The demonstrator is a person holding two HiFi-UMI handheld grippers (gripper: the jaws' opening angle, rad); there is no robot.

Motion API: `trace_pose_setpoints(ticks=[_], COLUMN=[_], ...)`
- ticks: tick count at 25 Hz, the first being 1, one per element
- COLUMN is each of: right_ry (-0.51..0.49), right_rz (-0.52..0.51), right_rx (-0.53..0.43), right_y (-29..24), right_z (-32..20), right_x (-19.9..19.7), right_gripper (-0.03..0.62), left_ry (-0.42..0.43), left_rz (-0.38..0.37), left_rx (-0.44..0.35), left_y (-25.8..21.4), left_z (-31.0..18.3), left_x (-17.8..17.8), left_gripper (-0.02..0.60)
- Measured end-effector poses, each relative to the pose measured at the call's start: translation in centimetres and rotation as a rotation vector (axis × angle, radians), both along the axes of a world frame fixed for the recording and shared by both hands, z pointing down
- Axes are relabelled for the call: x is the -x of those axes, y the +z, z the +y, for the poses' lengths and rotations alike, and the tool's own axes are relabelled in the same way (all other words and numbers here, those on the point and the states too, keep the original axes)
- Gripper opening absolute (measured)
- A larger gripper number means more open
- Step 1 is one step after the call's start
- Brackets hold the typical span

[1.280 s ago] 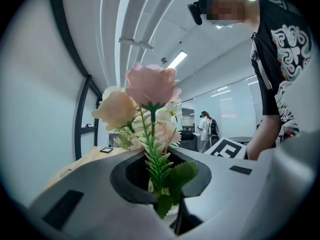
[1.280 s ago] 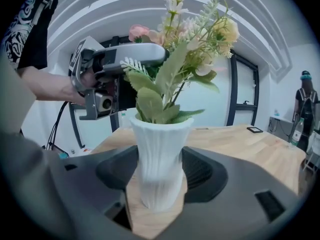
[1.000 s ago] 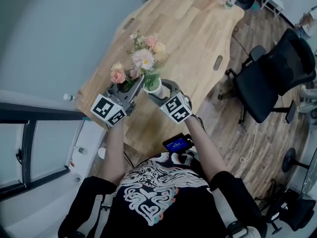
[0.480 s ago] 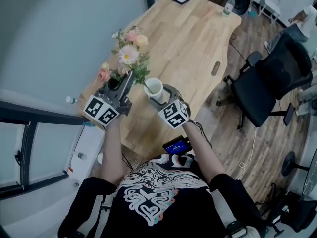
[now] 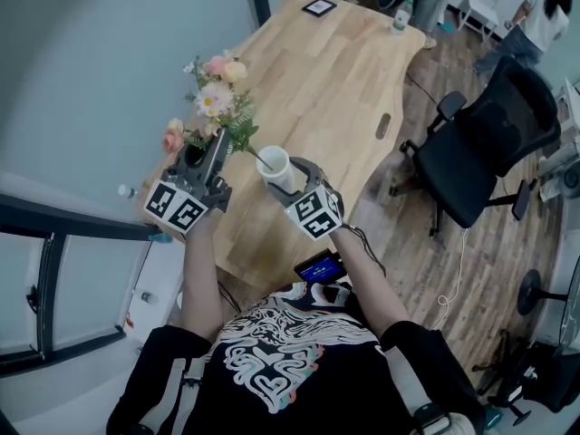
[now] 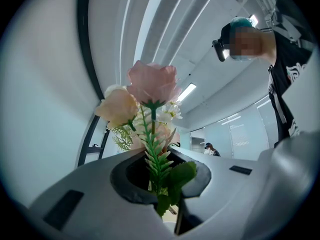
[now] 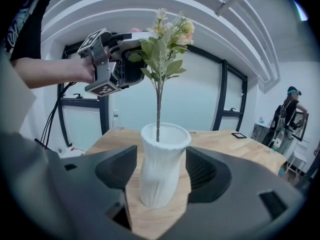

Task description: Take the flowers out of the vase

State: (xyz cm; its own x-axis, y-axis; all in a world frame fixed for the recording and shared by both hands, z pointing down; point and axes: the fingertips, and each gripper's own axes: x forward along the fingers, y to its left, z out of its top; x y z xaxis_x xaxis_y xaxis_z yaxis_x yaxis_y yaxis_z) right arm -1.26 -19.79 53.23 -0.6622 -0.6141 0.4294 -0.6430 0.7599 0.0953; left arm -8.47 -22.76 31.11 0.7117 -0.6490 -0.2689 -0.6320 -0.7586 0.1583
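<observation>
Matt wht ribbed vase (image 7: 161, 170), wood-grain table (image 5: 337, 72), plastic-looking flowers (image 6: 151, 83)

He's in a black short-sleeved T-shirt (image 5: 299, 374) with a white swirl print (image 5: 272, 352) tipped teal and coral, the pale grey left gripper (image 5: 216, 152) and darker right gripper (image 5: 283, 172) each bearing a black-and-white marker cube (image 5: 315, 214), a dark cable (image 5: 362, 243) alongside.

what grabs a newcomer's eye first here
The pink and peach bouquet stands out, gripped by the left gripper over the wooden table's wall-side edge, its stem tip at the white vase's mouth. That vase stands between the right gripper's jaws.
</observation>
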Motion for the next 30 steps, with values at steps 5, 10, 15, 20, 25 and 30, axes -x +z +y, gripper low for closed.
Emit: trace_pose_setpoints(ticks=[5,10,15,20,25,30], right_ry=[0.037,0.059,0.1,0.081,0.082,0.072], right_rz=[-0.049,-0.095,-0.144,-0.337,-0.408,-0.319], right_rx=[-0.01,-0.077,-0.202,-0.206,-0.203,-0.24], right_y=[-1.4,-4.0,-8.1,-12.0,-14.1,-13.8], right_z=[0.6,1.1,1.1,1.8,2.1,2.2], right_x=[-0.1,-0.6,-1.6,-1.8,-2.4,-2.1], right_gripper=[0.288,0.288,0.288,0.288,0.122,0.003], left_ry=[-0.024,-0.02,-0.003,0.0,0.002,0.016], left_rz=[0.023,0.081,0.119,0.115,0.118,0.135], left_rx=[-0.022,-0.02,-0.032,-0.027,-0.01,0.021], left_y=[-1.3,-2.3,-3.4,-3.7,-3.6,-3.5], left_z=[0.6,1.0,1.5,2.0,2.4,2.6], left_x=[1.3,1.6,1.7,2.1,2.3,3.0], left_gripper=[0.067,0.067,0.067,0.067,0.067,0.067])
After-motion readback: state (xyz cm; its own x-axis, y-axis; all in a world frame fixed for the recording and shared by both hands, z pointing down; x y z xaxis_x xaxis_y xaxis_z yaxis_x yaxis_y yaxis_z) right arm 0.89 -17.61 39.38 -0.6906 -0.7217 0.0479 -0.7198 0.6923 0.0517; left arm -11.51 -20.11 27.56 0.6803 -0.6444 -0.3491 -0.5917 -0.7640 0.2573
